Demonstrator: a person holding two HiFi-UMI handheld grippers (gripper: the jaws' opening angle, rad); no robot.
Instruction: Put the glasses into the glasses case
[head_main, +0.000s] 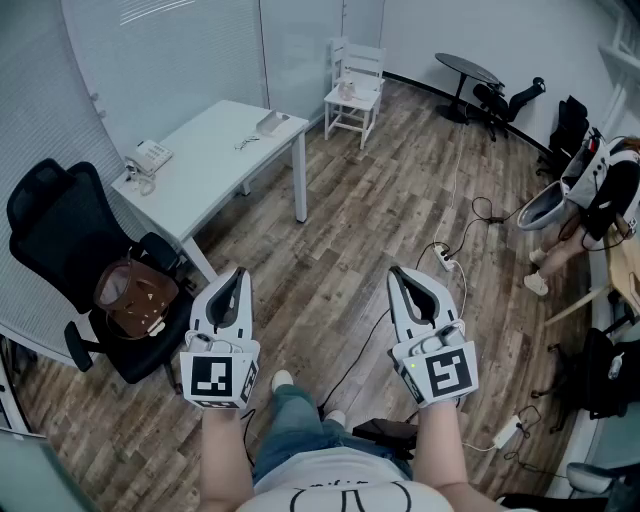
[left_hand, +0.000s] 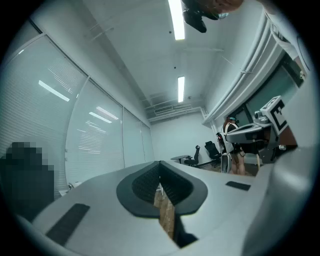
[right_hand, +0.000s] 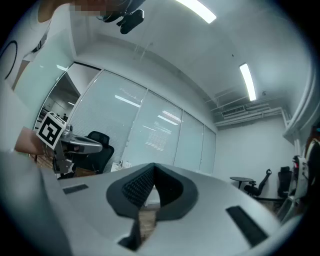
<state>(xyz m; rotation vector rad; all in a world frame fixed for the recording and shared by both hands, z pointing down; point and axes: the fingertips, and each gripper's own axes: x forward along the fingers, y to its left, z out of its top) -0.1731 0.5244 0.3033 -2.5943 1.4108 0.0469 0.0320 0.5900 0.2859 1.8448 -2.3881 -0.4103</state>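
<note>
Left claw (head_main: 238, 273) and right claw (head_main: 398, 272) both pinched shut, empty, well apart from the white surface (head_main: 215, 165). Walk up first, I'd say, and open late.

Tongs: 2, the left tongs (head_main: 238, 275) and right tongs (head_main: 398, 275). Tables: 2, a white table (head_main: 215, 170) far left and a round table (head_main: 466, 68) far right. Office chairs: 2 for sure, the left chair (head_main: 55, 235) near and the far chair (head_main: 508, 100). White chair (head_main: 356, 88): 1. Phone (head_main: 150, 157): 1. Bag (head_main: 135, 297): 1. Power strips: 2, the mid strip (head_main: 446, 259) and the near strip (head_main: 506, 432). Person (head_main: 600, 200): 1, right.
</note>
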